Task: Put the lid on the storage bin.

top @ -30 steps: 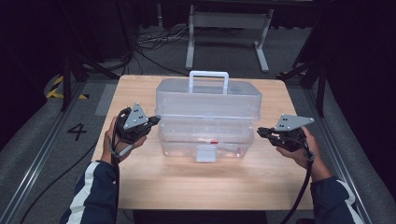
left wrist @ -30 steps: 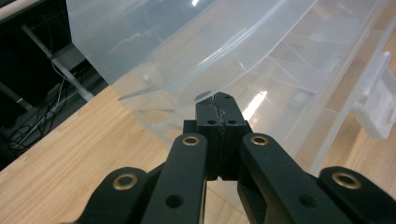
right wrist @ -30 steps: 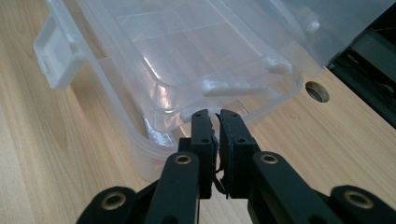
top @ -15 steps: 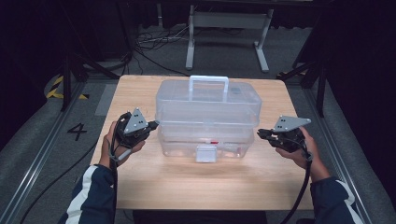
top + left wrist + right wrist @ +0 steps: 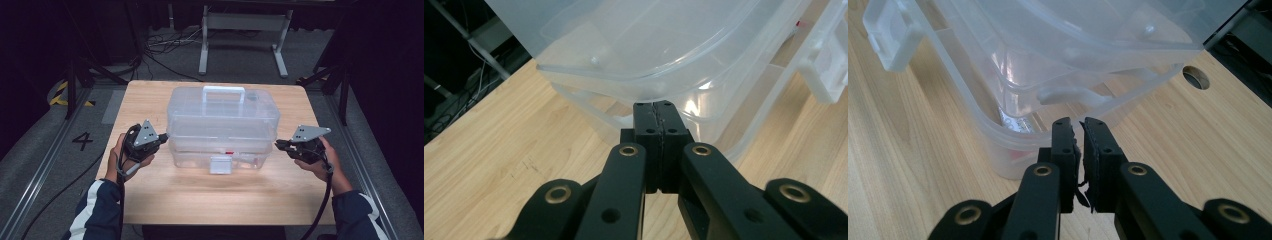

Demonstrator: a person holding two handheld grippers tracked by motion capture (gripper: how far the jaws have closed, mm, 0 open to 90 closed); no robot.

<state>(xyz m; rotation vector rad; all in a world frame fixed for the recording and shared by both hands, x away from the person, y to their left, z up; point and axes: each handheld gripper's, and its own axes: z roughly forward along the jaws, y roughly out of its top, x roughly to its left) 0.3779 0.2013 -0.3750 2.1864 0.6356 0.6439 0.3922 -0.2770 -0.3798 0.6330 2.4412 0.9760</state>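
Observation:
A clear plastic storage box point(image 5: 222, 125) with a white carry handle point(image 5: 223, 92) and a white front latch point(image 5: 220, 164) stands in the middle of the wooden table point(image 5: 210, 200). My left gripper point(image 5: 165, 136) is shut with nothing in it, its tips at the box's left end. In the left gripper view those tips point(image 5: 655, 107) sit just under the lid's rim point(image 5: 634, 82). My right gripper point(image 5: 276, 144) is at the box's right end, jaws together and holding nothing. Its tips point(image 5: 1077, 122) are just below the base's rim point(image 5: 998, 125), near a moulded side grip point(image 5: 1068, 95).
A round cable hole point(image 5: 1196, 77) is in the table to the right of the box. Behind the table stand a grey metal frame point(image 5: 245, 30) and loose cables point(image 5: 160, 45) on the floor. A floor rail point(image 5: 45, 165) runs along the left side.
The box's lid and handle have sunk a little. Both grippers stay almost where they were at the box's ends.

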